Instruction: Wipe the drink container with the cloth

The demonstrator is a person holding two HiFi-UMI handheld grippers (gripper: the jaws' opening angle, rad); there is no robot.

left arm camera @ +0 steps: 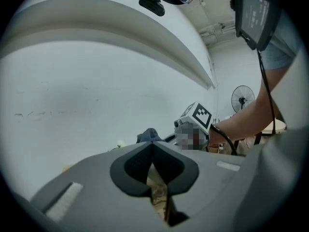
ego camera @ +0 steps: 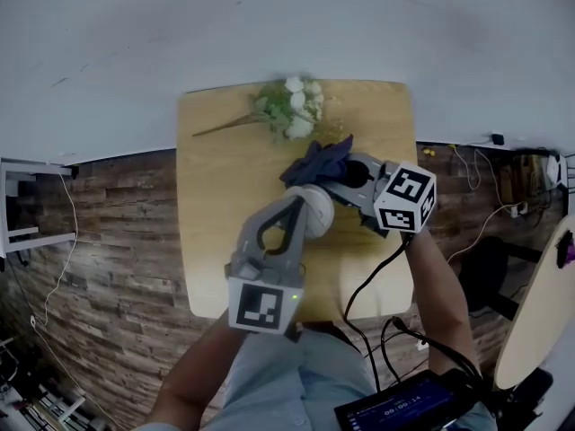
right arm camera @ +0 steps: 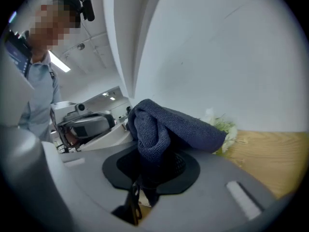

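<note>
My right gripper (ego camera: 346, 172) is shut on a dark blue cloth (ego camera: 316, 162), which bunches up over its jaws (right arm camera: 174, 124) above the back of the wooden table (ego camera: 216, 205). Just in front of it, my left gripper (ego camera: 313, 210) tilts upward with its tips close to the cloth (left arm camera: 148, 135). Its black pads (left arm camera: 140, 163) meet at the tips with nothing between them. No drink container shows in any view.
A bunch of white flowers with green stems (ego camera: 292, 108) lies at the table's far edge, by the white wall. Cables (ego camera: 476, 227) trail over the wood-look floor to the right. A round pale tabletop (ego camera: 539, 303) stands at the right edge.
</note>
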